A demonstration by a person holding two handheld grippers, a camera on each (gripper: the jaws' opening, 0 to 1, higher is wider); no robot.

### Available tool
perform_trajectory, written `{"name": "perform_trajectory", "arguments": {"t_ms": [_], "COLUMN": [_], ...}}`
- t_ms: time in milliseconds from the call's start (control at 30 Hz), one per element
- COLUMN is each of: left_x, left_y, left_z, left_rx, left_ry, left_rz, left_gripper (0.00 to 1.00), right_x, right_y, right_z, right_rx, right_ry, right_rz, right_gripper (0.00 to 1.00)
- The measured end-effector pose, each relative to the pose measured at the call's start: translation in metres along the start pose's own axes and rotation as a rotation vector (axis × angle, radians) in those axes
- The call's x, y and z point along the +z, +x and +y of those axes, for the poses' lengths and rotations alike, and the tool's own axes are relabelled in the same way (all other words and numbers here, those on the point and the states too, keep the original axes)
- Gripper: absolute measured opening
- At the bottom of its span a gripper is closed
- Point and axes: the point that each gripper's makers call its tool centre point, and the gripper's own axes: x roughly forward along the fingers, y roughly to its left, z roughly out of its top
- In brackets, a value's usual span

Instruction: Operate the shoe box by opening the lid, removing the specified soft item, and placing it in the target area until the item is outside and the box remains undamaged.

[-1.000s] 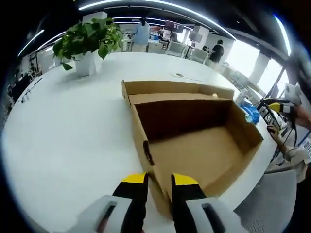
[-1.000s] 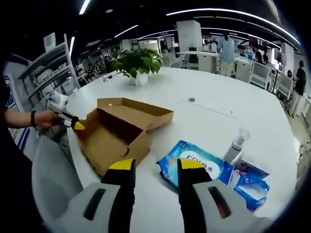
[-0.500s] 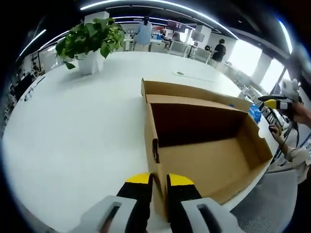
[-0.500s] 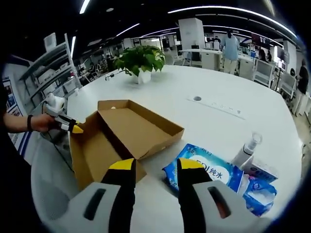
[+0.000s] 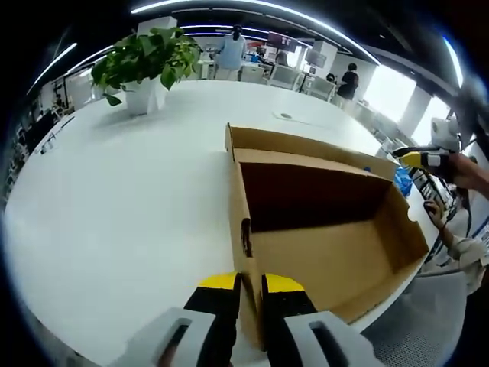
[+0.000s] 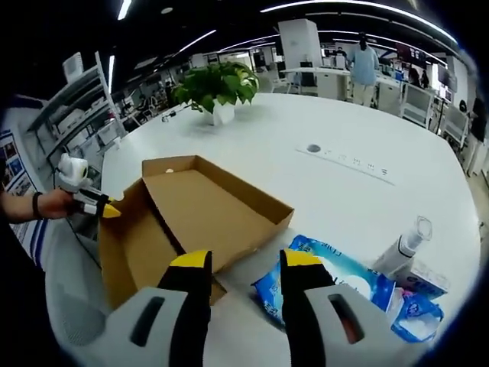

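Pinching the shoe box (image 5: 321,229) wall, seemingly, left gripper (image 5: 249,281) jaws; right gripper (image 6: 238,260) jaws apart.

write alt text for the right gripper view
An open brown cardboard shoe box lies on a round white table, lid folded back. The open right claw hovers near it, above a blue wipes pack.

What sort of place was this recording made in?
Most likely an open-plan office. The cardboard shoe box lies open on a large white meeting table with a potted plant. Behind it stand rows of desks with people at them, under long strip ceiling lights.
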Motion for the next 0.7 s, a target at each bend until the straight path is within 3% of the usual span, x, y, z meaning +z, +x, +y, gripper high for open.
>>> {"name": "perform_trajectory", "arguments": {"t_ms": [567, 700], "left_x": [-0.001, -0.001], "left_y": [0.003, 0.005], "left_z": [0.003, 0.005], "left_rx": [0.012, 0.016], "left_ry": [-0.017, -0.016], "left_rz": [0.006, 0.008], "left_gripper": [0.1, 0.1], "right_x": [-0.006, -0.009], "right_y": [0.056, 0.069], "right_z": [-0.035, -0.041], "right_rx": [-0.059, -0.073], "right_ry": [0.167, 0.277], "right_rz": [0.128, 0.141], "right_gripper": [0.32, 0.31]}}
